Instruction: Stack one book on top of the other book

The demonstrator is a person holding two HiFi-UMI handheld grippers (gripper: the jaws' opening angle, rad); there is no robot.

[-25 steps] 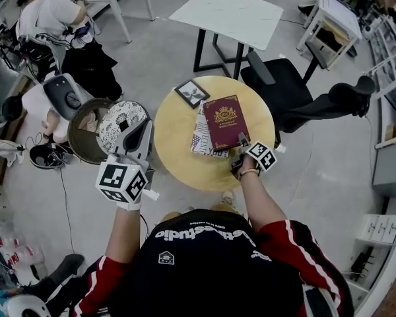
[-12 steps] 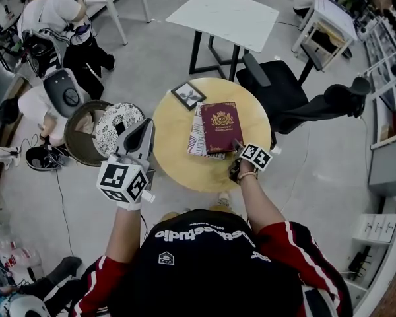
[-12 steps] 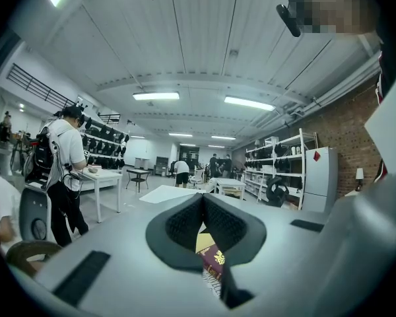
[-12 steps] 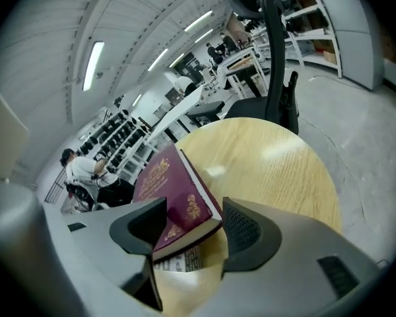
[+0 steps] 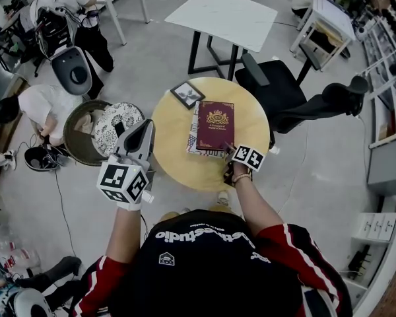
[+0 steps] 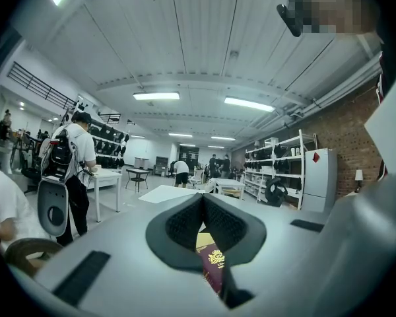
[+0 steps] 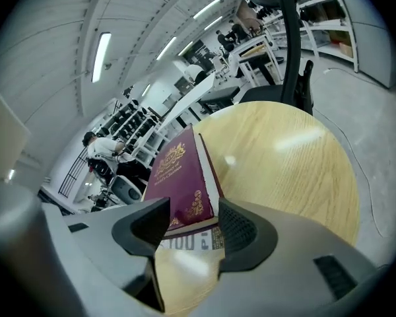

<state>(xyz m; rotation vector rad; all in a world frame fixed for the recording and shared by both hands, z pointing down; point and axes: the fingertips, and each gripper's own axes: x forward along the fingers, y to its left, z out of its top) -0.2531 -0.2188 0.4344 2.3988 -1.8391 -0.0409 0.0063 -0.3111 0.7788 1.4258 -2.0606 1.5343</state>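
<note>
The round table (image 5: pixel 175 167) has a pale wood-grain top with a soft sheen. Near its middle lies a maroon hardback book (image 5: pixel 215 125). Its cover looks cloth-like, with a gold crest stamped at the top, a smaller gold ornament near the bottom edge, and a line of gold lettering too small to read. It rests flat on the lower book (image 5: pixel 193 140), whose glossy pale cover sticks out as a strip with a stars-and-stripes pattern on the maroon book's left side. The near edge of that cover carries big dark block letters that seem to read "YOU", partly hidden.

The right gripper (image 7: pixel 193 211) is at the near edge of the table, tilted down toward the stack. Its grey jaws with ribbed black pads stand fairly wide apart and have just been closing. The near end of the maroon book shows in the gap, but neither pad presses on it.

The left gripper (image 6: pixel 201 200) is off the table's left side, over the floor, and its ribbed pads meet at the tips with nothing held.

On the far left part of the table lies a small black-framed picture (image 5: pixel 188 94). A black office chair (image 5: pixel 280 88) stands beyond the table's right side.
</note>
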